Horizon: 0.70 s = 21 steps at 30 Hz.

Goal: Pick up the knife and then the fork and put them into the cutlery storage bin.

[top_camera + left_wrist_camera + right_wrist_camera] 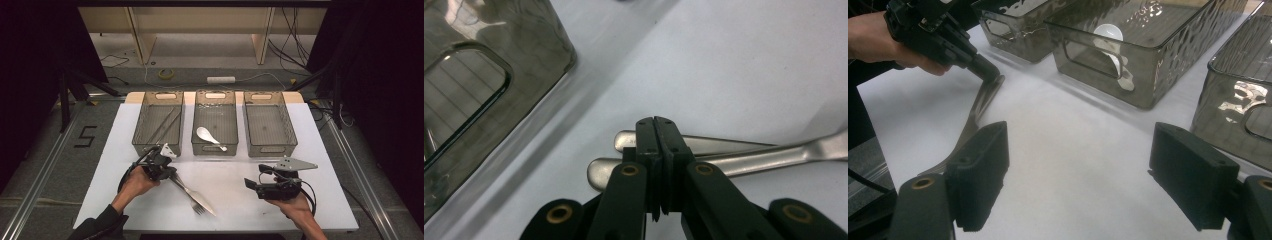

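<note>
A metal fork (191, 196) and a second metal utensil (206, 205) lie side by side on the white table (230, 205), front left of centre. My left gripper (171, 175) is shut, its tips down over their handle ends. In the left gripper view the jaws (655, 125) meet across both handles (734, 150), with nothing between them. The right gripper view shows that gripper (990, 75) touching the handle (979, 105). My right gripper (252, 186) hovers open at the front right, pointing left, with nothing between its pads (980, 170).
Three grey see-through bins stand in a row at the back of the table. The left bin (159, 148) holds long thin sticks, the middle bin (215, 149) a white spoon (209, 136), and the right bin (270, 149) nothing. Bare table lies between the grippers.
</note>
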Motion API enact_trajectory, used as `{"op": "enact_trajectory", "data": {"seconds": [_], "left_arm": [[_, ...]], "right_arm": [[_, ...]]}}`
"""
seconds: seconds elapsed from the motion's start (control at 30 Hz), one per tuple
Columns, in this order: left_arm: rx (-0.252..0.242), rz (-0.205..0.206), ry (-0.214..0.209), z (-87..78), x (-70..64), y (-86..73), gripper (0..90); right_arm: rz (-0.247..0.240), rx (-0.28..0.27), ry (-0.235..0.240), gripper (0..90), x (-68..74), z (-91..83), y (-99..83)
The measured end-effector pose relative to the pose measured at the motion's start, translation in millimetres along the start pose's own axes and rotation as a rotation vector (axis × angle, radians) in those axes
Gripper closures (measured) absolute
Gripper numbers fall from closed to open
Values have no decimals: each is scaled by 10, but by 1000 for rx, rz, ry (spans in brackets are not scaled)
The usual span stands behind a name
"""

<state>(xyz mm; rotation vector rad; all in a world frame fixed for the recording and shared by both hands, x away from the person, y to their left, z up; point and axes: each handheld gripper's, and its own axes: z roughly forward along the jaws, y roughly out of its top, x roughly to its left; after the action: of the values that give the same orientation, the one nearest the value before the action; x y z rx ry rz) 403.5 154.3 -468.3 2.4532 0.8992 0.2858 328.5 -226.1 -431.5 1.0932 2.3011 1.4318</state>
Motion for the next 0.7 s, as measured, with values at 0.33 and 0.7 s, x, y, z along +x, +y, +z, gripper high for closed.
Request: {"op": "enact_trajectory", "data": {"seconds": [0.33,0.7], "left_arm": [[88,28,19,6,-49,-24,884],[178,40,-1,-98,-130,-111,881]], "right_arm": [[-5,0,-3,249,8,-5,0],[-9,2,-6,250,7,-12,-1]]}}
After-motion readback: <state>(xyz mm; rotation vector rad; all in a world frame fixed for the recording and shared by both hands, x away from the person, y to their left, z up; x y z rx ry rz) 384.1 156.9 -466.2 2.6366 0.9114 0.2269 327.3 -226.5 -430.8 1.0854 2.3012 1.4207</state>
